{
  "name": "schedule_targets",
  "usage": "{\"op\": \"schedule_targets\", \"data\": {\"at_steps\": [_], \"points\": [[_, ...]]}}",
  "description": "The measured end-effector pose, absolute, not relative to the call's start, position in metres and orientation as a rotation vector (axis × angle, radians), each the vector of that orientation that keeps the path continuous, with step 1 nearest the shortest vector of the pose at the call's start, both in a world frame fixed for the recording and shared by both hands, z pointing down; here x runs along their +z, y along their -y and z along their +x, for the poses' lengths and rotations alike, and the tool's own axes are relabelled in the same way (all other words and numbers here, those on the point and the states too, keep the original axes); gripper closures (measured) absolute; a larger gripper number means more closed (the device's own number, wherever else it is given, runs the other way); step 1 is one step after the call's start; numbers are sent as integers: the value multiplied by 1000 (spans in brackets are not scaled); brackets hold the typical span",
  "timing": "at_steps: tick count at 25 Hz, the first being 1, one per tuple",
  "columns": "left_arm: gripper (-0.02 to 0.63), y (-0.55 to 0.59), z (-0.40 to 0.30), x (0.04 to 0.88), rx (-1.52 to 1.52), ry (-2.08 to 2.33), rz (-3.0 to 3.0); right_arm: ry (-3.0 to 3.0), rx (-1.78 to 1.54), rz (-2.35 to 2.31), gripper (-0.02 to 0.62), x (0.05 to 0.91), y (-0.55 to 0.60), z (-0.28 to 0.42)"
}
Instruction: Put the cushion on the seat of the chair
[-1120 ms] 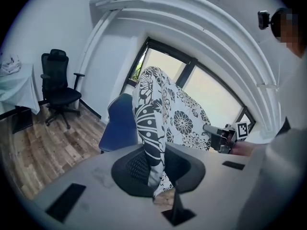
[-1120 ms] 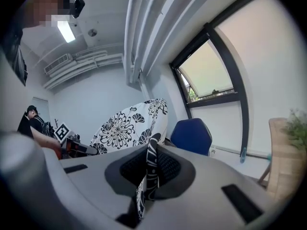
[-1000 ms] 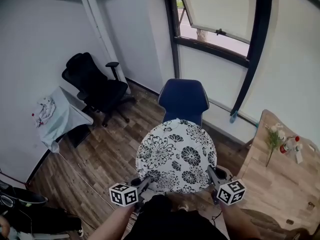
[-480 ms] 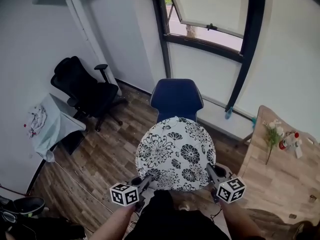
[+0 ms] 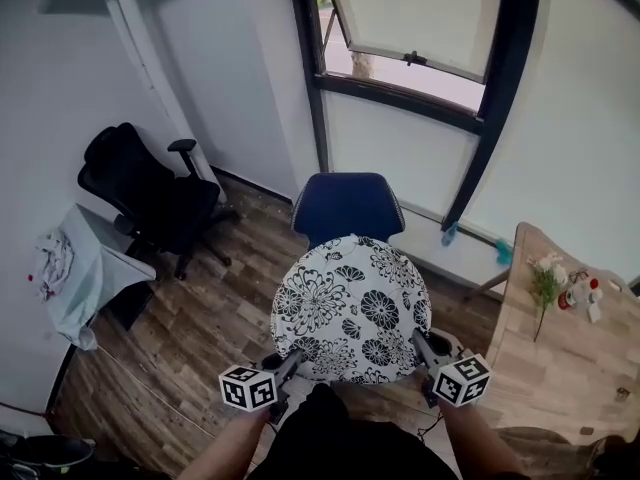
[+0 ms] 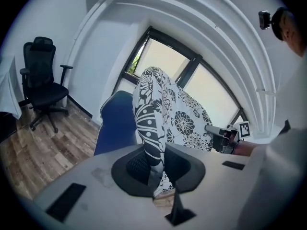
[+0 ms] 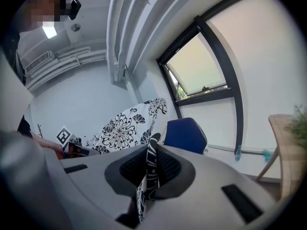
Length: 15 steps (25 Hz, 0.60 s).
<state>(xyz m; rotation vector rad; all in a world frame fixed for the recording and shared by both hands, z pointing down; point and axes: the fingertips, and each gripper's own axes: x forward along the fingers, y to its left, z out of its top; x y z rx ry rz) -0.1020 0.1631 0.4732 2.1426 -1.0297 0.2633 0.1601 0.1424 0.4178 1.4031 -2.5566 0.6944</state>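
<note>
A round white cushion with black flowers (image 5: 351,308) is held in the air between both grippers. My left gripper (image 5: 288,364) is shut on its near left edge (image 6: 154,163), and my right gripper (image 5: 420,346) is shut on its near right edge (image 7: 149,174). Just beyond the cushion stands a blue chair (image 5: 345,208) with its back toward the window; the cushion hides most of its seat. The chair also shows behind the cushion in the left gripper view (image 6: 115,123) and in the right gripper view (image 7: 186,134).
A black office chair (image 5: 150,193) stands at the left by the wall. A small table with a cloth (image 5: 70,278) is at the far left. A wooden table (image 5: 565,358) with flowers and a bottle is on the right. Wood plank floor (image 5: 210,308) surrounds the blue chair.
Both grippers have carried the cushion forward toward the blue chair. The view has shifted, so the office chair and side table slid left and the blue chair sits closer to the cushion.
</note>
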Motion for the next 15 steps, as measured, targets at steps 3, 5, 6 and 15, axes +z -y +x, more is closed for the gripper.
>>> {"op": "schedule_targets", "data": {"at_steps": [3, 5, 6, 15], "points": [[572, -132, -113, 477, 258, 996, 2155, 2530, 683, 1409, 560, 416, -119, 144], [572, -114, -120, 481, 253, 966, 2152, 2510, 681, 1423, 560, 414, -105, 134], [572, -105, -123, 483, 253, 951, 2152, 2500, 682, 1431, 560, 414, -98, 129], [572, -42, -143, 501, 278, 827, 2174, 2383, 711, 1507, 560, 427, -53, 102]]}}
